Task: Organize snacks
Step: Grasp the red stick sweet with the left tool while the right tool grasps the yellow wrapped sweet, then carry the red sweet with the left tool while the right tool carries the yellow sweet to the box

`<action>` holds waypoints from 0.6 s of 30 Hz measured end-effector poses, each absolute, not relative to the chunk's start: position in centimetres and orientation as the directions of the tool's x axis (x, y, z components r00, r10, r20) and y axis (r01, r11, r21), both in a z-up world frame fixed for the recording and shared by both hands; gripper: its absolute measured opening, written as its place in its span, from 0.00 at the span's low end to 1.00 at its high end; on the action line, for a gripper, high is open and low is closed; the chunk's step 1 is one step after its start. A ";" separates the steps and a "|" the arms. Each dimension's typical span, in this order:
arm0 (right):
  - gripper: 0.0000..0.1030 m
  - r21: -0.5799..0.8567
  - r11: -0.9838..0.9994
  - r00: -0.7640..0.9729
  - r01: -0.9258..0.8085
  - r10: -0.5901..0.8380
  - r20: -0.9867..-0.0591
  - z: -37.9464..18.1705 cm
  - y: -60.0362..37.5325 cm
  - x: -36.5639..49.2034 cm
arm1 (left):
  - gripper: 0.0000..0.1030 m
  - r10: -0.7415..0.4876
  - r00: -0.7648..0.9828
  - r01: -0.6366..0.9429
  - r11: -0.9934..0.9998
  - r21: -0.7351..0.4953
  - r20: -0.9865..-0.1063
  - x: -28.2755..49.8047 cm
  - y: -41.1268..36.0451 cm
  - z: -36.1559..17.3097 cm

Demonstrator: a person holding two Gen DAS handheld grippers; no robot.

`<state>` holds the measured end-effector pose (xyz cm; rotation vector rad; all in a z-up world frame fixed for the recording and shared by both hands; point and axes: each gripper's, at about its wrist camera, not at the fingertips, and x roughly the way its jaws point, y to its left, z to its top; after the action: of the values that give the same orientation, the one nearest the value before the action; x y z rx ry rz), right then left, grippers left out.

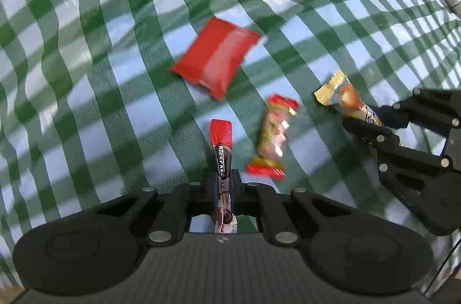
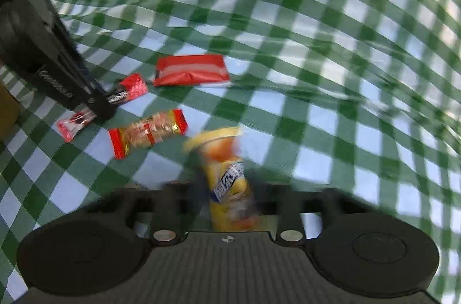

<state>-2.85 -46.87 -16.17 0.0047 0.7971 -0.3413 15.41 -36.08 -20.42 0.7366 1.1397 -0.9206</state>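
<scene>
The green-and-white checked tablecloth (image 1: 86, 73) looks like thin woven cloth, matt and rippled. The red packet (image 1: 216, 56) is glossy film, as is the yellow snack wrapper (image 2: 227, 174) (blurred here). The black left gripper (image 1: 223, 183) is matt plastic with shiny metal pins.

The left hand-held gripper (image 1: 223, 183) points steeply down, jaws clamped on a slim red-and-black coffee stick sachet (image 1: 222, 151). The right hand-held gripper (image 2: 227, 188), angled lower-right, pinches a yellow snack wrapper (image 2: 227, 174).
</scene>
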 end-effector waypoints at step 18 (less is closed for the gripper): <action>0.13 0.211 0.831 0.768 0.515 -0.339 -0.543 -7.2 -31.2 -18.4 | 0.08 -0.434 0.175 0.833 0.544 -0.102 -0.884 0.5 -16.9 -5.9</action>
<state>-18.38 -31.16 -7.23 0.3631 0.5128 -0.4745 0.49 -16.87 -5.91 0.4587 1.0486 -0.9432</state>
